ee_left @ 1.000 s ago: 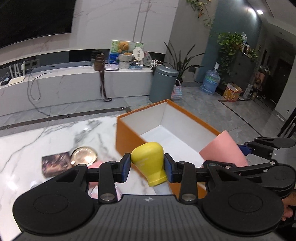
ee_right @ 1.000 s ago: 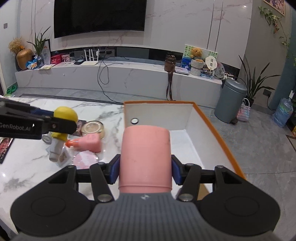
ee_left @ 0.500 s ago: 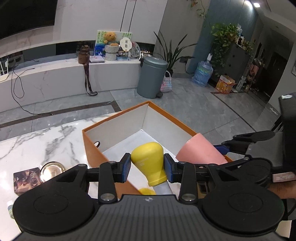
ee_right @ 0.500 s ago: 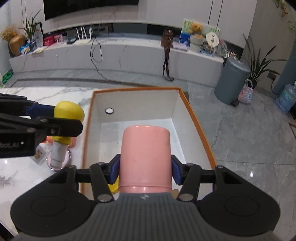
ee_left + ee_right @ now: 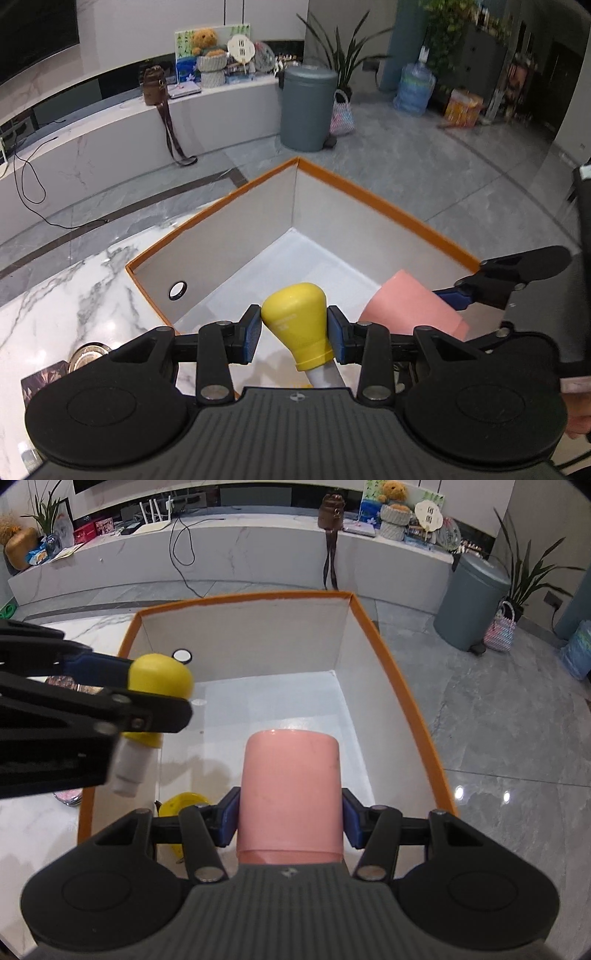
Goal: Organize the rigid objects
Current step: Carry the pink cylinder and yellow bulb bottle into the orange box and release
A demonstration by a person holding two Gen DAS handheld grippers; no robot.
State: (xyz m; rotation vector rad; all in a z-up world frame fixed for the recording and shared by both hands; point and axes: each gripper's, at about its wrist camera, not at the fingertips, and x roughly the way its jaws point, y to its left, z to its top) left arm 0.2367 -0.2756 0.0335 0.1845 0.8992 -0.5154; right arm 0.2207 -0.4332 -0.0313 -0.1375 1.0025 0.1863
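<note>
My left gripper (image 5: pixel 294 334) is shut on a yellow-capped white bottle (image 5: pixel 297 325) and holds it over the near left part of the orange box (image 5: pixel 388 206). The bottle also shows in the right wrist view (image 5: pixel 159 681), hanging cap up above the box's left wall (image 5: pixel 123 646). My right gripper (image 5: pixel 290 821) is shut on a pink cup (image 5: pixel 290 790) held above the box's white floor. The cup shows at the right in the left wrist view (image 5: pixel 413 308). A yellow object (image 5: pixel 183 803) lies inside the box's near left corner.
The box stands on a white marble table (image 5: pixel 74 288). Left of the box lie a round metal tin (image 5: pixel 86 354) and a small dark printed box (image 5: pixel 37 380). A pink round thing (image 5: pixel 68 797) peeks out under my left gripper. Grey floor lies beyond the box's right wall.
Both grippers have moved forward and over the orange box with their loads. The bottle went from beside the box's left wall to above its inside. Both grips are unchanged.
</note>
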